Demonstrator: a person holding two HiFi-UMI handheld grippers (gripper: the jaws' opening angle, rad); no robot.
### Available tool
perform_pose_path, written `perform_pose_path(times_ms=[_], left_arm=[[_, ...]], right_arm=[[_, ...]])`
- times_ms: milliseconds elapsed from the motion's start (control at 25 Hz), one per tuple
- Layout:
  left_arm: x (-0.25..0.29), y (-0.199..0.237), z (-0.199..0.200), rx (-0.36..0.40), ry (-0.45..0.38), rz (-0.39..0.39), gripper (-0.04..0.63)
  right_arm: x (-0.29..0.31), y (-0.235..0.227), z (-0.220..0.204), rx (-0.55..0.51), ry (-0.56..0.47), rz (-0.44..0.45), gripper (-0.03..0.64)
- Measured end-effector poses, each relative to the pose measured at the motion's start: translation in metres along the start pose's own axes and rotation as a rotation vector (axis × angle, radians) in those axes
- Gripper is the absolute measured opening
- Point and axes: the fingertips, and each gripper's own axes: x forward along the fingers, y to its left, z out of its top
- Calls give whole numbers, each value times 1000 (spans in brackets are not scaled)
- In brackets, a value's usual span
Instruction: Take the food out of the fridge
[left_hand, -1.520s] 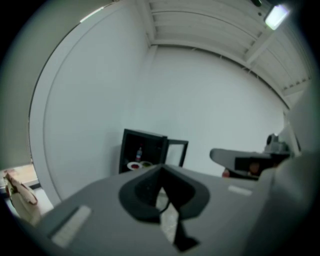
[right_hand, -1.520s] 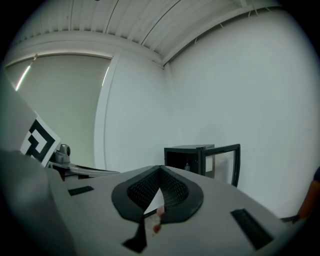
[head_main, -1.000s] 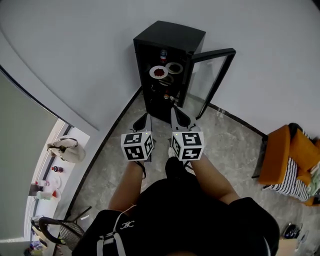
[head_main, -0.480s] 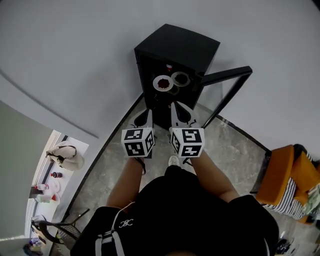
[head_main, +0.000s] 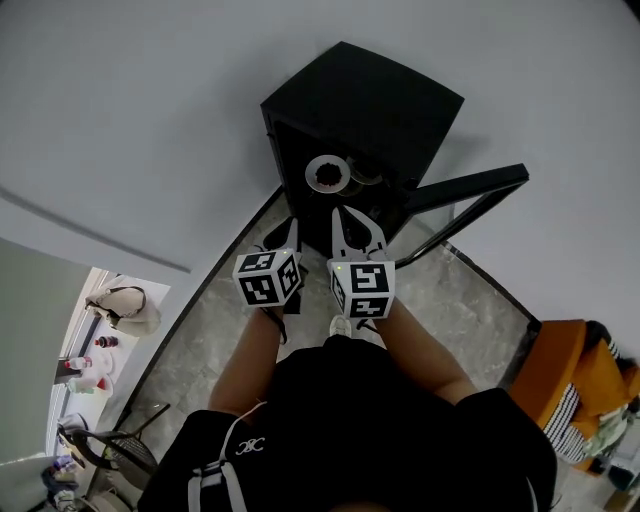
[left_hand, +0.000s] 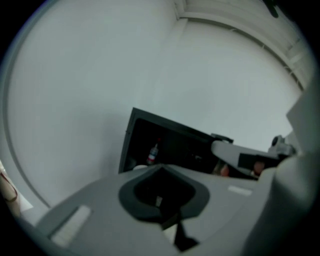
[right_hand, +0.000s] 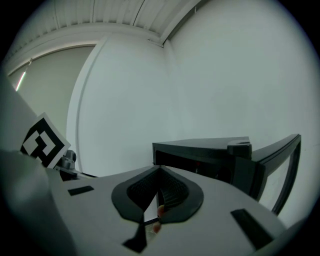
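Note:
A black mini fridge (head_main: 372, 110) stands against the white wall with its glass door (head_main: 468, 200) swung open to the right. On a shelf inside lie a white plate of red food (head_main: 327, 176) and a second dish (head_main: 364, 172) beside it. A small bottle (left_hand: 153, 154) stands deeper inside. My left gripper (head_main: 291, 226) and right gripper (head_main: 337, 214) are side by side just in front of the opening. Both point at the fridge, shut and empty. The right gripper view shows the fridge (right_hand: 205, 152) and its door (right_hand: 282, 155) past the shut gripper (right_hand: 160, 168).
A person's legs and black clothing fill the lower head view. An orange chair (head_main: 585, 385) stands at the right on the grey stone floor. At the far left are a pale bag (head_main: 125, 305), some bottles and a racket (head_main: 105, 455).
The person has stepped closer to the fridge, which now looks larger and nearer. Both shut grippers have moved forward with them, up to the open front.

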Motion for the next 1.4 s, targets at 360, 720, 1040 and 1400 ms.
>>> perform_pose_path(times_ms=[360,720,1040,1400], left_arm=[[42,21,-11,-57,63,6,0],[109,63,-31,-188,144,-55,0],[179,94,-66,-496,184,-171,0],[253,126,-127,-843,262,-194,83]], right_arm=[[44,-18,-21,33,79,22,-9],[78,-33,-36,43,134,-78,-9],[99,-35,-52,21,217,-115,-9],[120,-27,-66,-43,284,-131,-9]])
